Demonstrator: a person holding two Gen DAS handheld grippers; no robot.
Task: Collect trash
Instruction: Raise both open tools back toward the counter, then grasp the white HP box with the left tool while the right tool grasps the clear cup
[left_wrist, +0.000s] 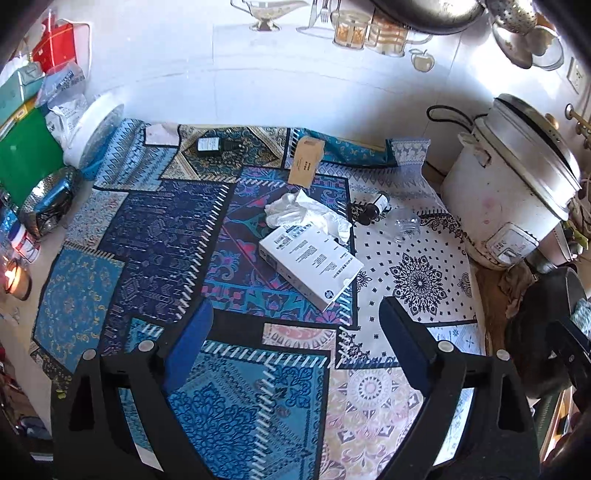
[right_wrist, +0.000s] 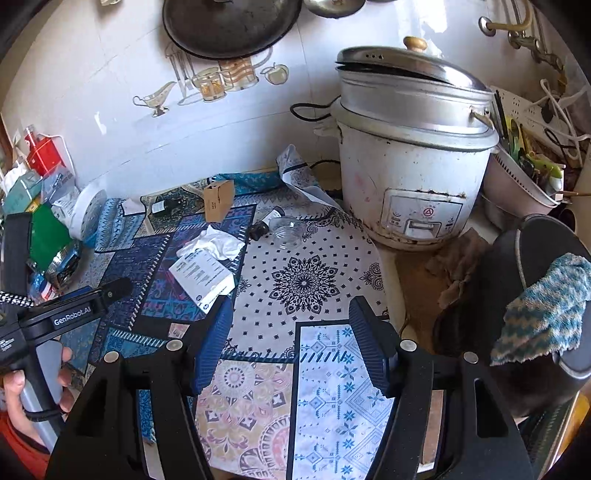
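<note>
Both the left gripper (left_wrist: 295, 317) and the right gripper (right_wrist: 291, 317) hang wide apart and hold nothing above the cloth (left_wrist: 155, 229), where a white box (left_wrist: 310, 267) lies touching a crumpled tissue (left_wrist: 299, 210), left of the cooker (left_wrist: 509, 192).

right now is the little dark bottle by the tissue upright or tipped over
Tipped over. The bottle lies on its side on the cloth, right of the tissue, its white label facing up.
</note>
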